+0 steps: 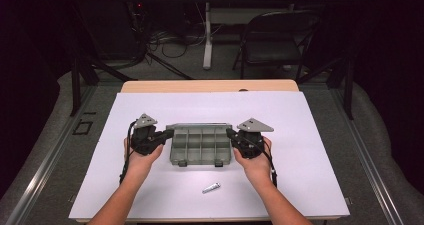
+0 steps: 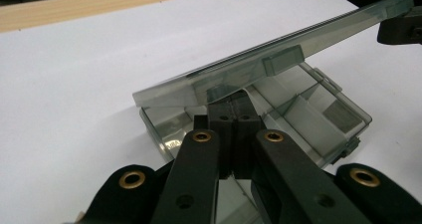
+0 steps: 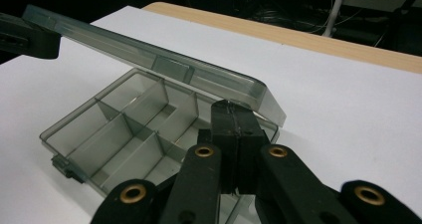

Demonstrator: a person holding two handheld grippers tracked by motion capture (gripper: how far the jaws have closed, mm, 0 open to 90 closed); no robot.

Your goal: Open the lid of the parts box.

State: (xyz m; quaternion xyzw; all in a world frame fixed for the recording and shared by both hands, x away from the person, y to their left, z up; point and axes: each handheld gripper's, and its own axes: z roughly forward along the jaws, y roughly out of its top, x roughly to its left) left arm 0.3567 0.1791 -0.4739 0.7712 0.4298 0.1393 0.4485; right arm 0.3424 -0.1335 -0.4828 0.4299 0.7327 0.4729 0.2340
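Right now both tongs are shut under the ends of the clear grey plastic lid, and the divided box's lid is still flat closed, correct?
Not closed. The clear grey plastic lid is raised at an angle above the divided box, as the left gripper view shows. Both tongs are shut under its ends.

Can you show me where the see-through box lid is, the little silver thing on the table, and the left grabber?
Clear grey plastic box lid (image 3: 149, 55), right gripper view: its raised front edge.
Small silver metal piece (image 1: 211, 187), high view: its middle.
Left gripper (image 2: 231, 102), left gripper view: the shut black jaw tips under the lid.
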